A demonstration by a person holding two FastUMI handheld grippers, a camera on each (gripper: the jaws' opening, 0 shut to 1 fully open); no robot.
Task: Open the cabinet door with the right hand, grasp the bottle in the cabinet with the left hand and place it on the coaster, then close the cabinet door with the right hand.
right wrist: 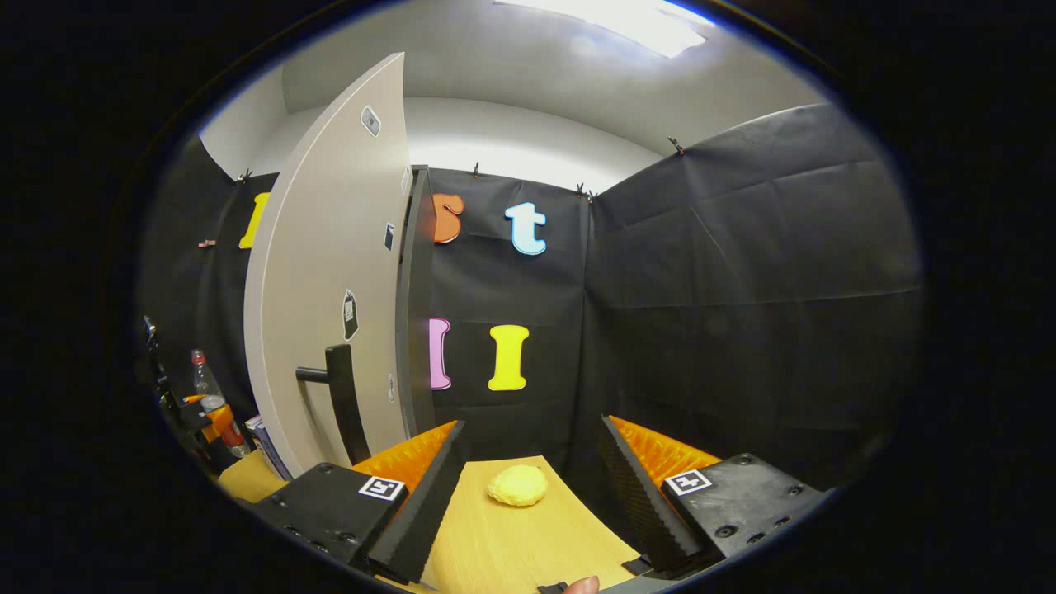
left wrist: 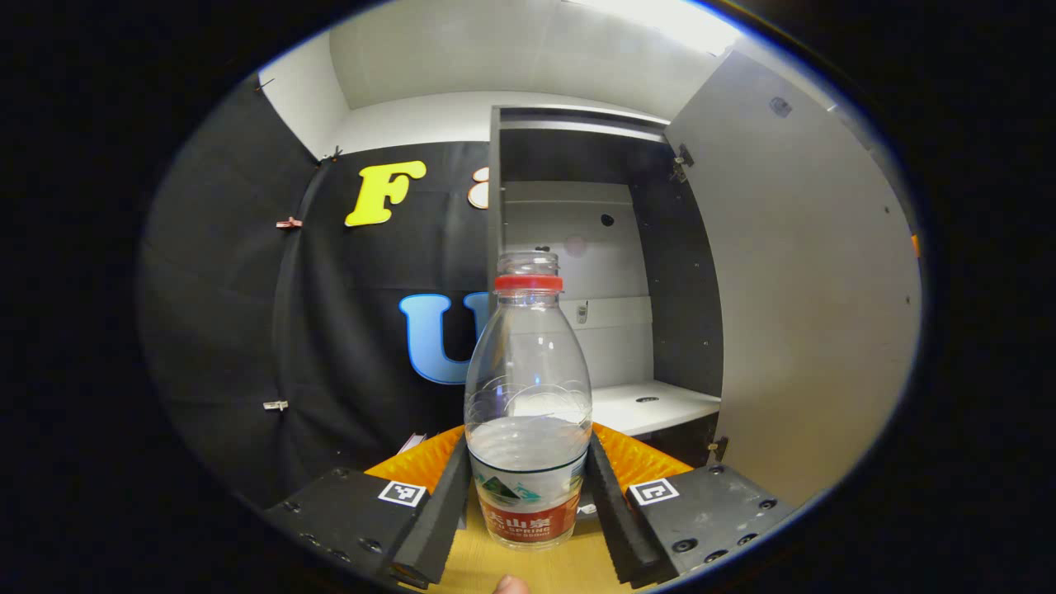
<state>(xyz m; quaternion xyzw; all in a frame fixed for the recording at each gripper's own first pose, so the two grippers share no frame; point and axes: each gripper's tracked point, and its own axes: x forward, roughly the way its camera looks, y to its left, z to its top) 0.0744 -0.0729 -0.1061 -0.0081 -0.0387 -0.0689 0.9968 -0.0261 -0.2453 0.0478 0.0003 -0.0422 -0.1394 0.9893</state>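
The left gripper (left wrist: 528, 503) is clamping the bottle (left wrist: 528, 396) between both fingers, holding it upright over the wooden table (left wrist: 528, 569); behind it the cabinet (left wrist: 577, 247) is standing with its door (left wrist: 808, 313) swung wide; the right gripper (right wrist: 528, 495) is hanging open and empty, a yellow coaster (right wrist: 517, 485) lying on the table between its fingers, the door handle (right wrist: 338, 396) sitting to its left.
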